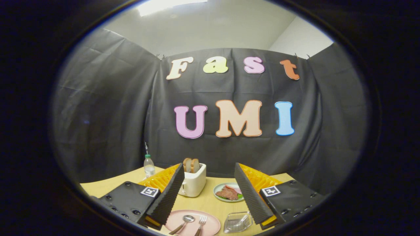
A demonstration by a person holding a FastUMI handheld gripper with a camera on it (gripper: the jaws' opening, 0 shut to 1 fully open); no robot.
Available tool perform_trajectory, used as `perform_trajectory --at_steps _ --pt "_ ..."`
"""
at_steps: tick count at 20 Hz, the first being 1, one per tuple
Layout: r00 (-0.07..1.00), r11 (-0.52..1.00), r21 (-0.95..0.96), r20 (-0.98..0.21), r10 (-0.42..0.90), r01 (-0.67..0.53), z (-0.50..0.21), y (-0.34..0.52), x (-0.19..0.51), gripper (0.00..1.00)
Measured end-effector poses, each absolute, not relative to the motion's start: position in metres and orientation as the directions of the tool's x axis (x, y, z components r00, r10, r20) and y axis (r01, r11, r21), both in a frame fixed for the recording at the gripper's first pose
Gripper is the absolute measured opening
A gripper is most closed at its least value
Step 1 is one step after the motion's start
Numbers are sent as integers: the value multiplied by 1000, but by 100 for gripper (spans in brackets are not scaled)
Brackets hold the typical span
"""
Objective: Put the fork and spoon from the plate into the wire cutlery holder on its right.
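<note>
Fingers [208,183] gape wide above the plate [211,226]; I should drop squarely over the spoon [184,222], clear of the fork [200,224].

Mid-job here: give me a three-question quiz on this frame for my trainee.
1. True or false: the tongs are shut on the fork.
2. What lies beside the fork on the pink plate?
3. The wire holder sits: A) right of the pink plate, B) behind the toaster.

Key: 1 false, the tongs are open and hold nothing; 2 the spoon; 3 A.
</note>
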State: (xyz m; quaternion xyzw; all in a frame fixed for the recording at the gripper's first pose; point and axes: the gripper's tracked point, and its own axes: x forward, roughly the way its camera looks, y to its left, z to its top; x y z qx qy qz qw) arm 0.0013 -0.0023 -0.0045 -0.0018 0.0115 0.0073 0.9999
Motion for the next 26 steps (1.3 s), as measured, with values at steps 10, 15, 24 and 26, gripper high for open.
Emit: perform_trajectory --at_steps 10,15,24,26 --pt "997 999 -10 -59 42 -42 -19 9 3 97" --pt "991 998 11 -122 55 -54 -44 14 2 97" --pt "964 996 26 -253 84 -80 -101 25 2 97" --pt "955 996 18 -284 89 -88 -116 27 1 98"
